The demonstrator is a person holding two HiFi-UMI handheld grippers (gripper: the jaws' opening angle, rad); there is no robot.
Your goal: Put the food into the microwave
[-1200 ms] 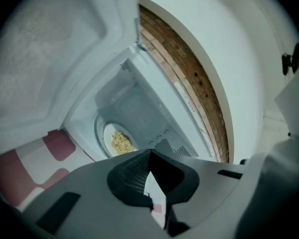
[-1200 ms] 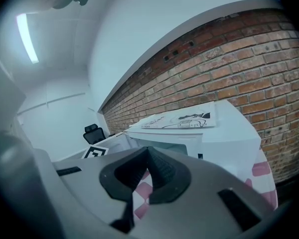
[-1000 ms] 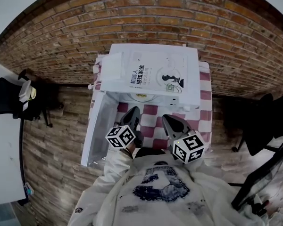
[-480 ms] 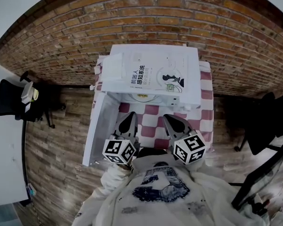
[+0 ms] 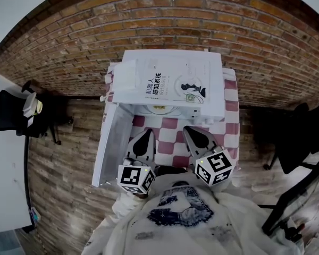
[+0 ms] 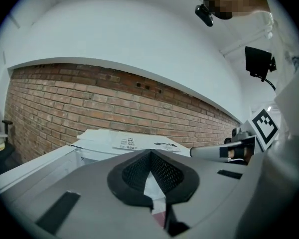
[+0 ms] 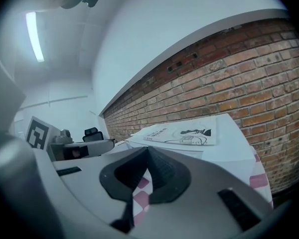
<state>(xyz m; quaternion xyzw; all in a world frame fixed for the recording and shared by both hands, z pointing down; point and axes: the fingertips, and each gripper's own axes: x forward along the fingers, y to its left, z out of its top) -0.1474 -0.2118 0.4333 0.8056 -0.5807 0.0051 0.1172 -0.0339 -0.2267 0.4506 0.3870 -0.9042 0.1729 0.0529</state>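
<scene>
The microwave [image 5: 216,76] stands on a checked cloth [image 5: 170,142] against a brick wall [image 5: 202,20]. Its door [image 5: 115,142] hangs wide open to the left, and a book [image 5: 173,84] lies flat on its top. Inside the opening, just under the top edge, I see a plate [image 5: 160,109]; the food on it is too small to tell.

The left gripper [image 5: 147,134] and the right gripper [image 5: 191,132] are side by side over the cloth, near the person's chest and apart from the microwave, both pointing toward the opening. Each one has its jaws pressed together and holds nothing; only cloth shows behind them.
</scene>
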